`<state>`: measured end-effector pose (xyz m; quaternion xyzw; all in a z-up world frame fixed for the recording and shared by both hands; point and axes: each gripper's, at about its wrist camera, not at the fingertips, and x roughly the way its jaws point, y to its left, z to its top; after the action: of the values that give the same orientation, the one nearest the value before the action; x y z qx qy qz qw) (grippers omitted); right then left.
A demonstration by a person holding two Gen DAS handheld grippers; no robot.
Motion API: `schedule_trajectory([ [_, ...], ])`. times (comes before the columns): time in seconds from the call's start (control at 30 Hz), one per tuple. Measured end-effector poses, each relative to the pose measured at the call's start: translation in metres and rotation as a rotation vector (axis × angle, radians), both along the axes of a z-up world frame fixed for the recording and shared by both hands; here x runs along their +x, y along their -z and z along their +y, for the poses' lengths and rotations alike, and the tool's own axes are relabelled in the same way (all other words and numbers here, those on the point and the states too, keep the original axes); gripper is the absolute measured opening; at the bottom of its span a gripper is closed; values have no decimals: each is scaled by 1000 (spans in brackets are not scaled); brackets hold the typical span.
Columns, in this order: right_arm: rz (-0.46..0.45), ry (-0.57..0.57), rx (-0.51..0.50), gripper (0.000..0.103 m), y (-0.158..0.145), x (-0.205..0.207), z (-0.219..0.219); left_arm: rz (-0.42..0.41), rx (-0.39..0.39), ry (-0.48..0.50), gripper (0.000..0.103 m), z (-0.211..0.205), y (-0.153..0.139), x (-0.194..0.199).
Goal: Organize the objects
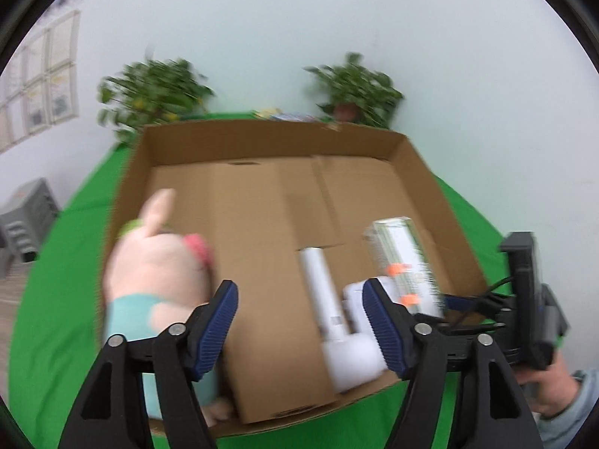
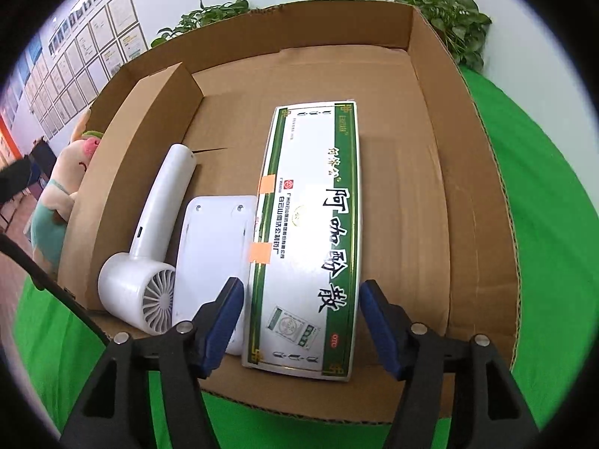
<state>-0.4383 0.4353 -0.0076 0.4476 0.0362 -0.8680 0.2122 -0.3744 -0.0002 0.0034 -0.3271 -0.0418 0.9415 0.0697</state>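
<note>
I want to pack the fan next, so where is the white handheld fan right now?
The white handheld fan lies flat in the cardboard box, left of the white plate and right of the inner brown carton.

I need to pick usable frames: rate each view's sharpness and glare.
Left wrist view: motion-blurred; the pink plush pig, potted plants and white handheld fan smear. Right wrist view: sharp, but glare whitens the green-and-white medicine box; fisheye bends the brown cardboard tray.
</note>
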Motion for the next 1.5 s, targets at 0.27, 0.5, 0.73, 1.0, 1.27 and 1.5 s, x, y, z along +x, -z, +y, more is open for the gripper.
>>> schedule_trajectory([
  [0.27, 312, 72, -115, 102, -7, 82, 2, 220, -112, -271, 102, -20, 18, 53],
  [0.5, 368, 24, -46, 102, 9, 97, -39, 165, -151, -306, 102, -18, 65, 59],
  [0.73, 383, 111, -29, 102, 9, 96, -37, 180, -267, -341, 103, -5, 101, 42],
  [1.0, 377, 123, 10, 103, 14, 92, -44, 170, -281, -348, 103, -4, 98, 44],
  [1.27, 370, 123, 26, 103, 15, 93, -46, 168, -271, -348, 103, -5, 98, 43],
  [1.5, 370, 124, 30, 103, 15, 97, -46, 168, -261, -349, 103, -6, 99, 42],
])
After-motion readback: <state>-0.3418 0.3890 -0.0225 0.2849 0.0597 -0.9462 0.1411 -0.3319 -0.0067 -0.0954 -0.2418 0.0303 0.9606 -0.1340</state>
